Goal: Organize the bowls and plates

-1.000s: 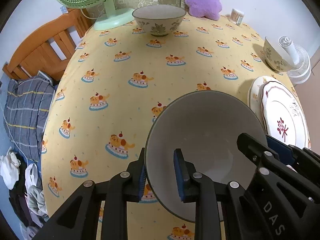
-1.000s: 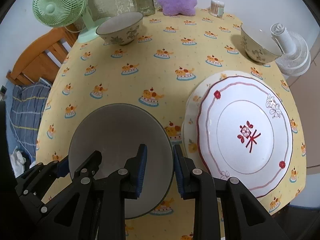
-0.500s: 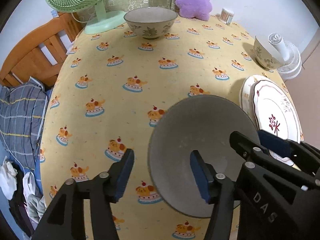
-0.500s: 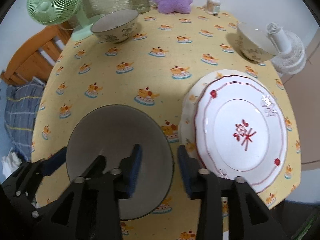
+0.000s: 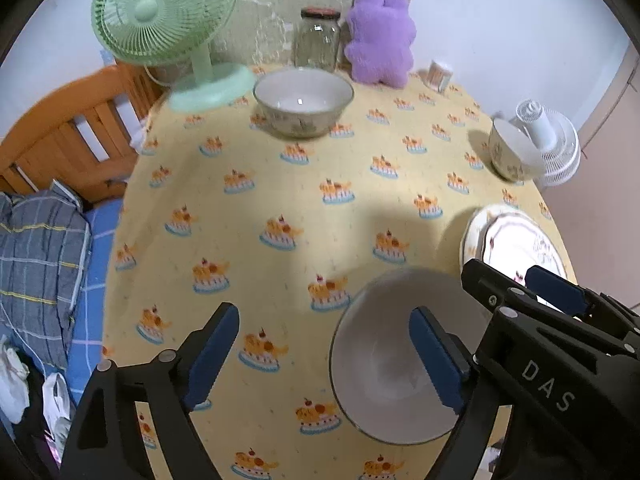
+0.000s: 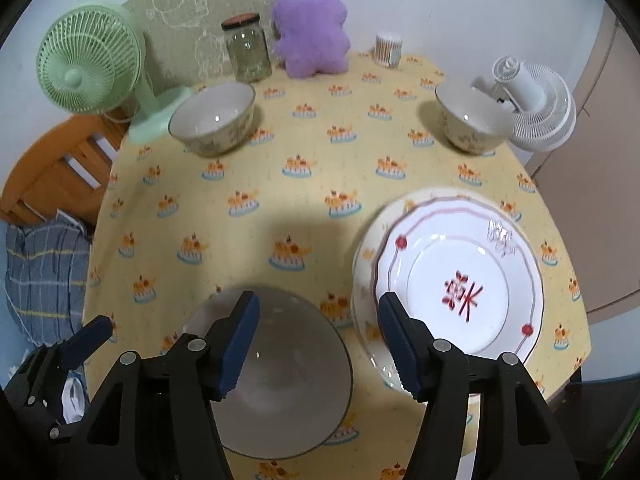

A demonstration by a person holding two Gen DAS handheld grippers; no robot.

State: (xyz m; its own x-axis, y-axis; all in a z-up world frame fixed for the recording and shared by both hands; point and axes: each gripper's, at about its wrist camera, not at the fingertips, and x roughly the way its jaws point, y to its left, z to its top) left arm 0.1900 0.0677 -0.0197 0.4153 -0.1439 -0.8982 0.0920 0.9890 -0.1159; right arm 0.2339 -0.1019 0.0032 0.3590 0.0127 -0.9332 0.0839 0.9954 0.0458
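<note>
Left hand-held gripper (image 5: 322, 344): had just been opening, stood wide, pressed on nothing. Straddled the 9 o'clock rim of the grey bowl (image 5: 384, 380), with one pad over the hollow and the other out over the cloth.

Right hand-held gripper (image 6: 318, 320): had likewise just been opening, stood about half wide, gripped nothing. Straddled the 3 o'clock rim of the same bowl, pads clear of it.

Grey bowl: rested upright on the desk (image 6: 320, 184), at 6 o'clock in the right view. Lay just beside the stacked plates (image 6: 460, 292) at 4 o'clock; could not tell whether touching.

Further out: first patterned bowl (image 6: 212, 120) at 10 o'clock and second patterned bowl (image 6: 472, 120) at 2 o'clock, well apart from each other.

Handling, as judged: looked like glazed ceramic, so stiff, fairly heavy, slick under the pads and liable to chip. Best taken at the rim, one pad inside and one outside. Better lifted from opposite sides, kept level, and set down gently when nested.
</note>
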